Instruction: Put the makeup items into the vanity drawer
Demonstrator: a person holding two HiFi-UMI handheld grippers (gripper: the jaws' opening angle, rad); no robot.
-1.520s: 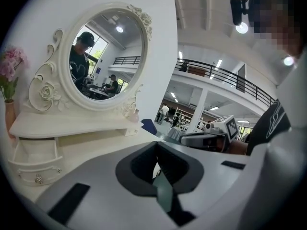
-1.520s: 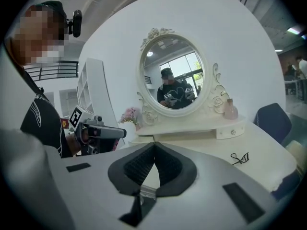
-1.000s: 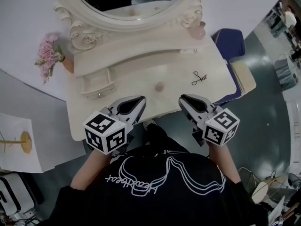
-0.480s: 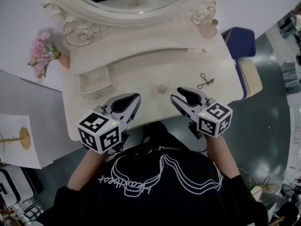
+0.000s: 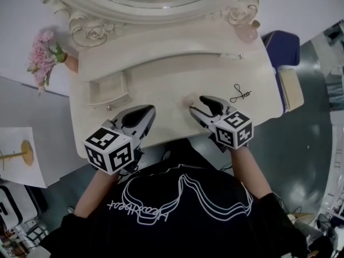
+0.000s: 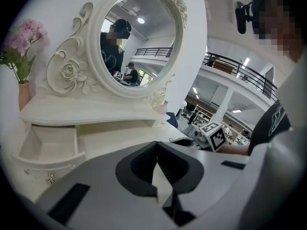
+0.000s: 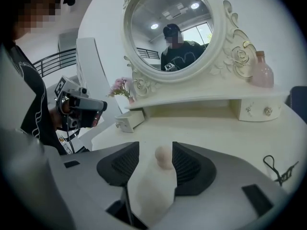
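Right gripper view, makeup sponge: a pale, egg-shaped piece is sitting on the vanity tabletop, in the gap between this gripper's two jaws (nearer the pad on the view's right).
Right gripper: its jaws are standing wide apart, having just been opening, with the sponge between them and neither pad squeezing it. In the head view it is pointing toward 10 o'clock.
Eyelash curler: the black tool is lying flat on the tabletop at 3 o'clock from the sponge, apart from the right gripper.
Drawer: the small left-hand drawer is standing pulled out at 9 o'clock from the sponge, well apart from it, with its pale inside facing up.
Left gripper: its jaws are pressing together with nothing between them. It is hovering over the table's near edge at 4 o'clock from the drawer (aiming between 1 and 2 o'clock).
Mirror: the oval, rose-carved frame is rising at 12 o'clock, behind the tabletop.
Pink flowers: they are standing in a vase at the shelf's left end, at 10 o'clock from the sponge.
Pink bottle: it is standing at the shelf's right end, between 1 and 2 o'clock from the sponge.
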